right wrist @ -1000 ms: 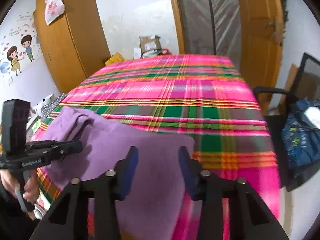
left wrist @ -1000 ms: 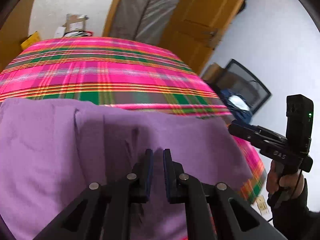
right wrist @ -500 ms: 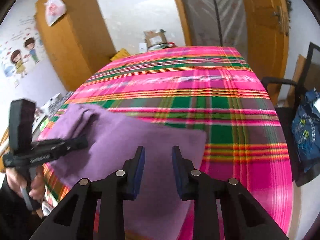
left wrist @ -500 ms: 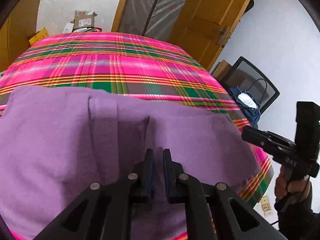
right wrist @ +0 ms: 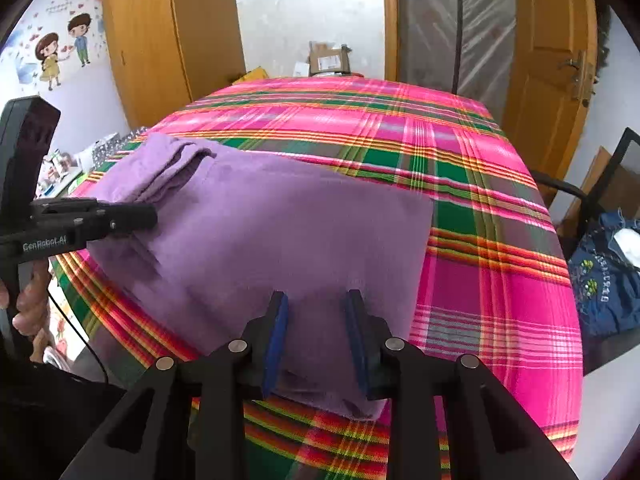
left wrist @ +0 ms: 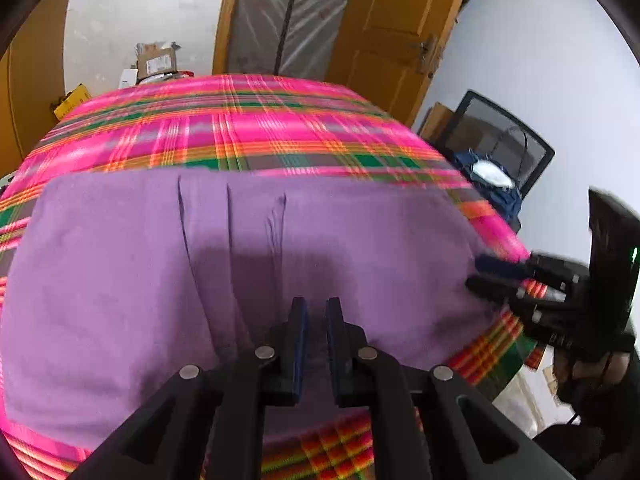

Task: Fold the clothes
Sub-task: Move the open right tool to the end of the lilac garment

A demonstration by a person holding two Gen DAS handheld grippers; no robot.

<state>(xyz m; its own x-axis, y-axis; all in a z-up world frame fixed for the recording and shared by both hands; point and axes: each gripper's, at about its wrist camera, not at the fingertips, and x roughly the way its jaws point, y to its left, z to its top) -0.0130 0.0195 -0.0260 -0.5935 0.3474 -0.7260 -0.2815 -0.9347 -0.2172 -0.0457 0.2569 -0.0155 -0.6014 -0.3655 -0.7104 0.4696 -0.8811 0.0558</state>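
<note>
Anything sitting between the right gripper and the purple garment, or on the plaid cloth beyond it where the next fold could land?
Nothing visible. The right gripper hangs directly over the purple garment near its right edge, and the plaid cloth beyond it is bare.

Plaid tablecloth [right wrist: 460, 216], wooden door [right wrist: 548, 60], cardboard box [left wrist: 156, 62]

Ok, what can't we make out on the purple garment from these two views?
- Near hem of the purple garment: both wrist views, hidden behind each hand-held gripper's own fingers.
- Whether the left hand-held gripper pinches cloth: its narrow gap is shadowed.
- Garment's left end: right wrist view, covered by the other gripper.
- Plaid cloth: left wrist view, motion-blurred.
</note>
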